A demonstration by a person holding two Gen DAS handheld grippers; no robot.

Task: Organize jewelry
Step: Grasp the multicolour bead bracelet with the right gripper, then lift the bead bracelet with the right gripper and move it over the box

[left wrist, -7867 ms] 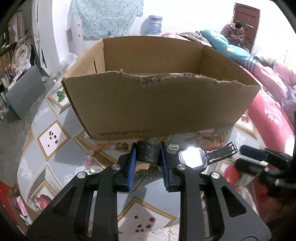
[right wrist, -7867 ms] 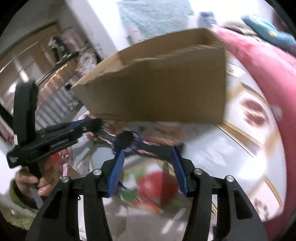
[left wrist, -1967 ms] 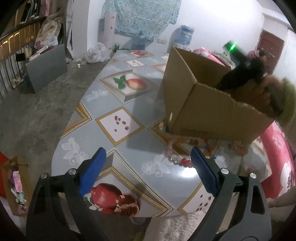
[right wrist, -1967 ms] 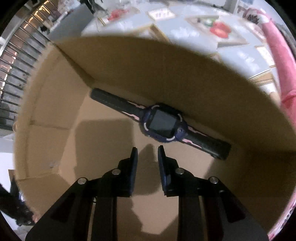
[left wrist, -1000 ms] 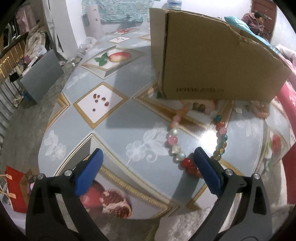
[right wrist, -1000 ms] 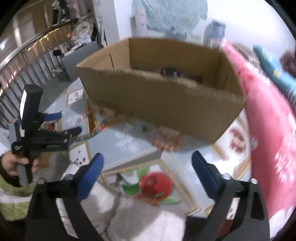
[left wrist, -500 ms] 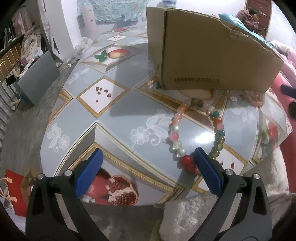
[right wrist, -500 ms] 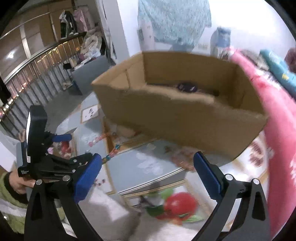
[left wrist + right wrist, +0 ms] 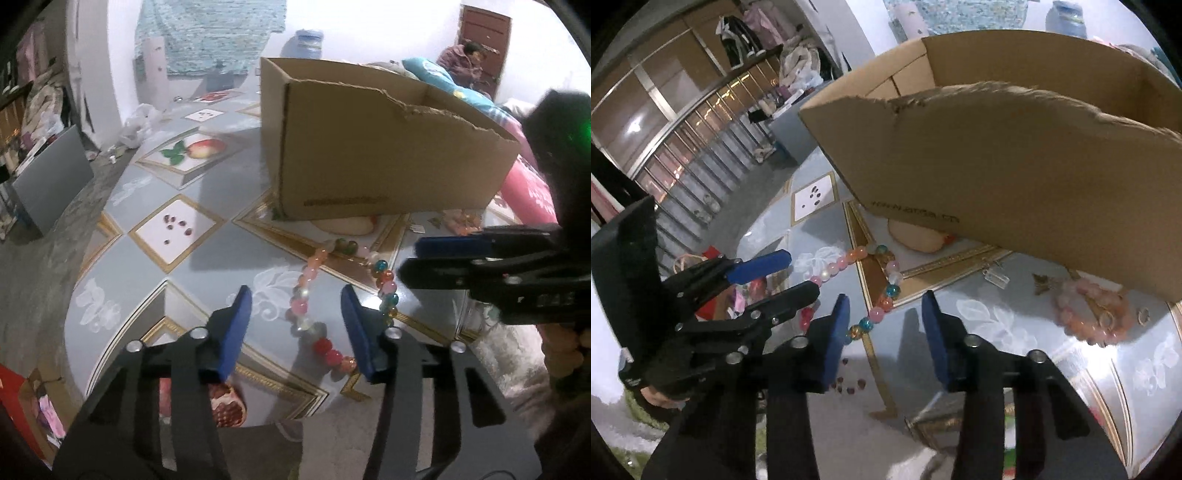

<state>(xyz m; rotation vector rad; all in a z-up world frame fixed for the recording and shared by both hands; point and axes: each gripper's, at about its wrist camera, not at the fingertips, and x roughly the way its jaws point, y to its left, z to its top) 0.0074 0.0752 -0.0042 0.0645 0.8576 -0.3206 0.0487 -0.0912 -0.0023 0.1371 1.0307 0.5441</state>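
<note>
A long bead necklace [image 9: 309,295] lies in a loop on the glossy worktop [image 9: 207,266], in front of the cardboard box [image 9: 369,158]. The left tongs [image 9: 295,306] hover above the near end of the loop: one strand of beads runs between the blue pads, the other strand lies just outside the right-hand pad, and no pad presses on a bead. Their jaws have just been closing and stand half apart, unclamped. The right tongs [image 9: 882,317] reach in from the other side, also half apart after just closing; in their own view a few beads of the necklace [image 9: 875,306] show in the gap between the pads, but whether they touch I cannot tell. The two pairs of tongs are near each other over the same loop. The beads are round and shiny, in pink, peach, red, teal and milky white. A second piece, a pale pink bead bracelet [image 9: 1089,314], sits bunched on the worktop near the box's front wall, well apart from both tongs. The box is plain brown corrugated card with a ragged, torn top edge. The worktop carries a smooth grey-blue cover printed with gold-edged diamonds and fruit.
</note>
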